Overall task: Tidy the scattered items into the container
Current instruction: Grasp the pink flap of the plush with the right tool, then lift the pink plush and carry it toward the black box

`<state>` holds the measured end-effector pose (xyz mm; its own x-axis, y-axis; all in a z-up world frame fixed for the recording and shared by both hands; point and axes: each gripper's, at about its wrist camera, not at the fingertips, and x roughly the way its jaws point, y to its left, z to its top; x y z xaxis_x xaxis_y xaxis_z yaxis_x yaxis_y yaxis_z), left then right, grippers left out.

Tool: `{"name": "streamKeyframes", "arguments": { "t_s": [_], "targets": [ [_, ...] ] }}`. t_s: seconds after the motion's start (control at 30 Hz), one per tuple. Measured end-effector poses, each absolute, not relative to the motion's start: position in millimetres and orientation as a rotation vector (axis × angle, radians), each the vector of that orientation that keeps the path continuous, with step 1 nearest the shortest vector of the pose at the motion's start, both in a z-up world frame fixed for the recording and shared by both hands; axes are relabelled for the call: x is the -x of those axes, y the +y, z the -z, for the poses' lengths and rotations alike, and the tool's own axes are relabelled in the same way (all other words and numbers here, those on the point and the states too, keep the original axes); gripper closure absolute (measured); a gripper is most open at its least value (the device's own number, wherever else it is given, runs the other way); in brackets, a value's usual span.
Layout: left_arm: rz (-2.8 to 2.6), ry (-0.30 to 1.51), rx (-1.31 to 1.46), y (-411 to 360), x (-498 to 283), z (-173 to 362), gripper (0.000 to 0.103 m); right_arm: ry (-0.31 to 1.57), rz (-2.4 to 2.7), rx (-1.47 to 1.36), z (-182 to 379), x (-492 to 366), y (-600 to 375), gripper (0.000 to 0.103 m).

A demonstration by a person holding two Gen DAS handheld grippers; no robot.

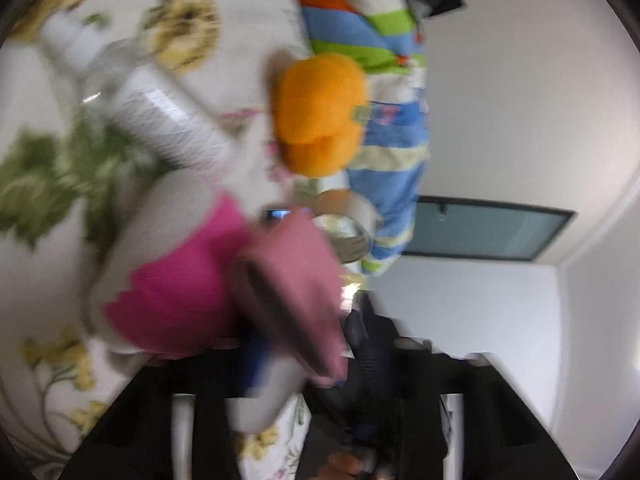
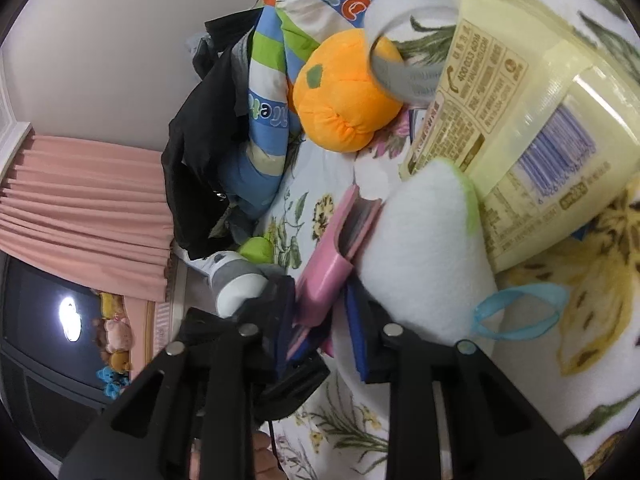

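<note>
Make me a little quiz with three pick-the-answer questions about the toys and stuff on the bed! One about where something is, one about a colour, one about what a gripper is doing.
1. Where is the orange pumpkin plush?
A. Beside the striped blanket
B. Inside the right gripper
C. On the windowsill

2. What colour is the ribbon loop on the white plush?
A. Red
B. Light blue
C. Black

3. What is the right gripper doing?
A. Hanging wide open over nothing
B. Holding the yellow packet
C. Holding the pink wallet

Answers:
1. A, the pumpkin lies on the floral bedspread right against the blanket.
2. B, the loop beside the plush is pale blue.
3. C, the wallet sits between its blue-padded fingers.
</note>
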<state>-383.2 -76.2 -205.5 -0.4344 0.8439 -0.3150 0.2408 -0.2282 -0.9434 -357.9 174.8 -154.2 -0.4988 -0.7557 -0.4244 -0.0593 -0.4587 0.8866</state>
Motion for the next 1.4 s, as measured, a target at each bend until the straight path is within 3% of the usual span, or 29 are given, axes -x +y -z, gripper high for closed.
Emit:
{"name": "streamKeyframes", "arguments": {
  "t_s": [0.3, 0.8, 1.1, 1.4],
  "targets": [
    [-1.741, -1.508, 1.264, -74.4, 363.6, 178.6, 0.076, -1.236, 2.043, -1.156, 129.7, 335.9, 175.4, 0.077],
    [-1.809, -1.347, 1.116, -42.3, 302.8, 58.7, 0.076, -1.193, 2.093, -0.935, 25.3, 261.3, 208.0, 0.077],
    [-1.819, -1.204, 1.060, 21.1, 255.5, -4.5, 0.076, -1.167, 2.182, -0.774, -30.9, 192.2, 269.3, 0.077],
    [-1.776, -1.062, 1.081, 117.7, 217.9, -37.2, 0.076, -1.238, 2.242, -0.658, -49.0, 135.2, 357.2, 0.077]
  ]
}}
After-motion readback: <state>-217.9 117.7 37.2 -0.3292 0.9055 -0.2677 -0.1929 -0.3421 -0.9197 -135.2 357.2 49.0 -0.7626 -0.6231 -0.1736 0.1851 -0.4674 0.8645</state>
